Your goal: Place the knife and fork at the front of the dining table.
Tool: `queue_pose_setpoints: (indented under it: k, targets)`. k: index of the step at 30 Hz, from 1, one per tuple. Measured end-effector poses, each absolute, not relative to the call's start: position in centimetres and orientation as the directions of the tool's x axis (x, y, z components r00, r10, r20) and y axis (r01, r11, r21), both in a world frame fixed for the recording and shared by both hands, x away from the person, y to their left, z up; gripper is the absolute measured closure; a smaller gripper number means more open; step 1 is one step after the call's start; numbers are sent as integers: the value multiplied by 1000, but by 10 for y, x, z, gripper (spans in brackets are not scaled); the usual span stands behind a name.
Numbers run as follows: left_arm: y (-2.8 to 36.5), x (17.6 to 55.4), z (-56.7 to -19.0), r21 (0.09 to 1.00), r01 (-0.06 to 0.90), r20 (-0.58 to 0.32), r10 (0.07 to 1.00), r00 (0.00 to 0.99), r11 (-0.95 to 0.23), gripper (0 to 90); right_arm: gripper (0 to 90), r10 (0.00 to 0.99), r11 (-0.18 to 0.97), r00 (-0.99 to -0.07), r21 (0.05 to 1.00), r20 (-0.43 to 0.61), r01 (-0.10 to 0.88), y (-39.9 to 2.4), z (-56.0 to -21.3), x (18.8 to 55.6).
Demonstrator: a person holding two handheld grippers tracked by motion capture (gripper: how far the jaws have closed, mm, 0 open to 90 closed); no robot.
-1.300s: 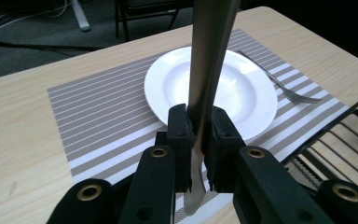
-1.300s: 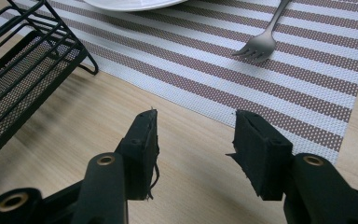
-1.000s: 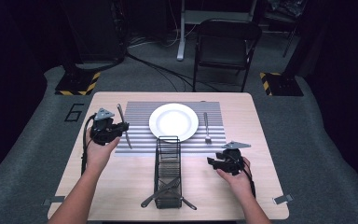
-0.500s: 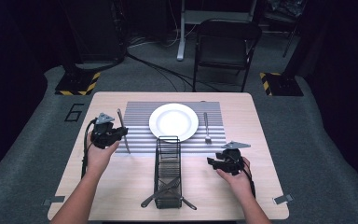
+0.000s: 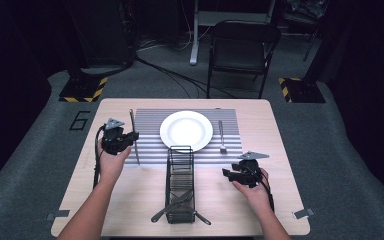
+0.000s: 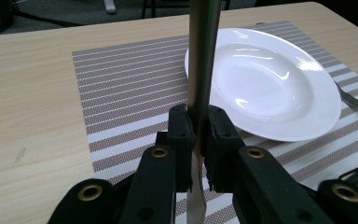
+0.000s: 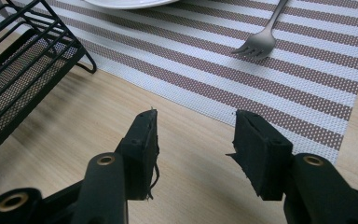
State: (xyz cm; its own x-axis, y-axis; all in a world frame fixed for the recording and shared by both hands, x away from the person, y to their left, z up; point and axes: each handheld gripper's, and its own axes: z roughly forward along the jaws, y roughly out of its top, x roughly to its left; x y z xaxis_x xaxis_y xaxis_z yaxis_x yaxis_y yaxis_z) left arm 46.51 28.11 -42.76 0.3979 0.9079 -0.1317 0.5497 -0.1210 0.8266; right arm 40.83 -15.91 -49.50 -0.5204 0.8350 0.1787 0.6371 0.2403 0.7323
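Lying clamped in left tongs (image 6: 198,140), knife (image 5: 134,137): long axis running toward table's far edge, over placemat (image 5: 150,125) left of plate (image 5: 186,129). Right tongs (image 7: 193,140) open, empty, near fork (image 5: 221,136), well apart from knife.

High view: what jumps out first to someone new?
The white plate at the middle of the striped placemat, with a fork lying to its right. Left of the plate, the left tongs grip a knife above the mat's edge. A black wire caddy sits in front of the plate.
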Motion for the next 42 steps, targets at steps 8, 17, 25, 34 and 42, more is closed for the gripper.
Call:
queue_pose_setpoints:
  k: [8, 17, 25, 34, 42]
  targets:
    - [278, 474, -433, 831, 548, -146, 912, 384, -98, 818, 494, 835, 243, -521, 730, 178, 638, -159, -496, 409]
    - [270, 489, -442, 834, 543, -142, 910, 390, -103, 820, 494, 837, 241, -517, 728, 180, 642, -159, -497, 410]
    - [266, 505, -456, 831, 550, -141, 923, 357, -86, 824, 494, 834, 242, -520, 723, 186, 647, -160, -498, 410]
    - [264, 521, -474, 790, 612, -180, 943, 279, -30, 826, 494, 834, 241, -518, 719, 190, 652, -160, -500, 412]
    - [257, 526, -473, 772, 636, -176, 959, 221, -5, 825, 494, 834, 238, -517, 721, 192, 651, -160, -500, 412]
